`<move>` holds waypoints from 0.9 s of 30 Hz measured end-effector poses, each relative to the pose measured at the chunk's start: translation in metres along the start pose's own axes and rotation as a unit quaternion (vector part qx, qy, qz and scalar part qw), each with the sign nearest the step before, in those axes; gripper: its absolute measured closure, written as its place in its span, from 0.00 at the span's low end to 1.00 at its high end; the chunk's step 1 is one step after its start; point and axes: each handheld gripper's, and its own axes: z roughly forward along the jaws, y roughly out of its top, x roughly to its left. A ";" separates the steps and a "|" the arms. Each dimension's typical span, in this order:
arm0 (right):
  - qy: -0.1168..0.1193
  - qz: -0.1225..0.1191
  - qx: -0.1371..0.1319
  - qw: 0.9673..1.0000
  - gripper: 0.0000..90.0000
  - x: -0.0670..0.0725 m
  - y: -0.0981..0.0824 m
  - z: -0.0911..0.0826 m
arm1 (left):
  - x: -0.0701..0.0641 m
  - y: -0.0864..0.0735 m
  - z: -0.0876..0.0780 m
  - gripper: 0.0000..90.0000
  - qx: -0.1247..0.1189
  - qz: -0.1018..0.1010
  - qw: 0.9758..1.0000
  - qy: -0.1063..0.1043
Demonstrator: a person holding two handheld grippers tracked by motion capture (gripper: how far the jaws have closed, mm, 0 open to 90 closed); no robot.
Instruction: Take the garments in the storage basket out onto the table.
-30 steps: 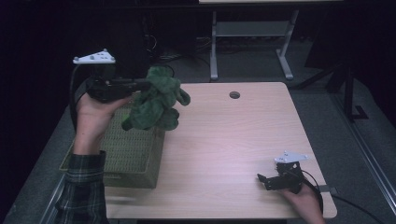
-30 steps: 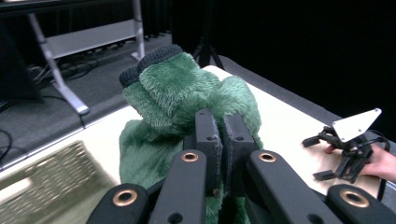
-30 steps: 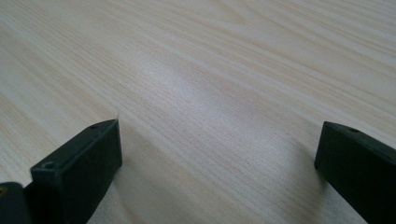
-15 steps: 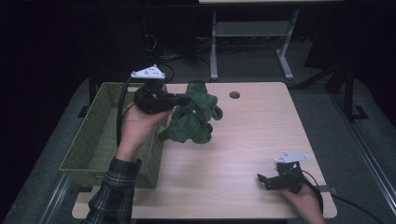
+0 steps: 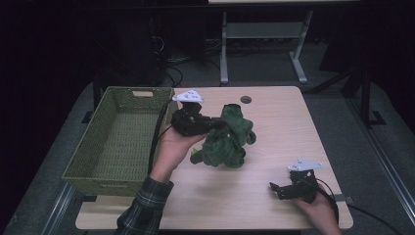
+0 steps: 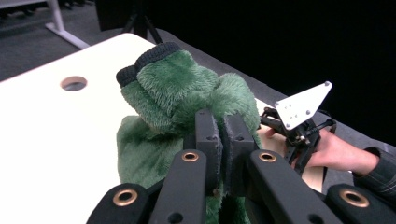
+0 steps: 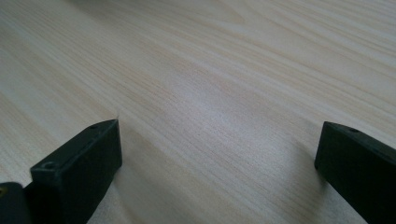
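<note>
A green plush toy [image 5: 226,139] with a black cuff at its top rests its lower end on the middle of the table. My left gripper [image 5: 220,125] is shut on the plush from the left, its pads pinching the fur [image 6: 187,93]. In the left gripper view the two jaws stand almost together with green pile squeezed between them. My right gripper [image 5: 275,188] lies low near the table's front right corner, jaws wide apart over bare wood [image 7: 210,107], nothing between them. It also shows far off as the right gripper [image 6: 299,121] behind the plush.
A green woven basket [image 5: 83,156] stands on the table's left side, empty inside. A round cable hole [image 5: 245,99] sits at the far edge of the table [image 5: 293,122]. A metal stand [image 5: 264,29] is on the floor beyond.
The left hand carried the plush from above the basket rightward and down to the middle of the table. The right hand stayed put.
</note>
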 end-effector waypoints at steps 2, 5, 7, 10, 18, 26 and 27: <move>0.000 0.000 0.000 1.000 0.00 0.000 0.000 0.000 | -0.002 -0.005 0.013 0.97 0.003 -0.002 1.000 -0.002; 0.000 0.000 0.000 1.000 0.00 0.000 0.000 0.000 | -0.004 -0.009 0.023 0.97 0.004 -0.008 1.000 -0.007; 0.000 -0.001 0.000 1.000 0.00 0.000 0.000 0.000 | -0.009 -0.017 0.040 0.97 0.013 -0.010 1.000 -0.016; -0.001 -0.001 0.000 1.000 0.00 0.000 0.000 0.000 | -0.013 -0.026 0.054 0.97 0.018 -0.015 1.000 -0.019; 0.000 0.000 0.001 1.000 0.00 0.000 0.000 0.000 | -0.007 -0.060 0.092 0.97 0.050 -0.045 0.997 -0.032; 0.000 0.000 0.001 1.000 0.00 0.000 0.000 0.000 | 0.012 -0.086 0.113 0.97 0.076 -0.057 0.995 -0.021; 0.000 0.000 0.001 1.000 0.00 0.000 0.000 0.000 | 0.015 -0.089 0.115 0.97 0.078 -0.057 0.995 -0.018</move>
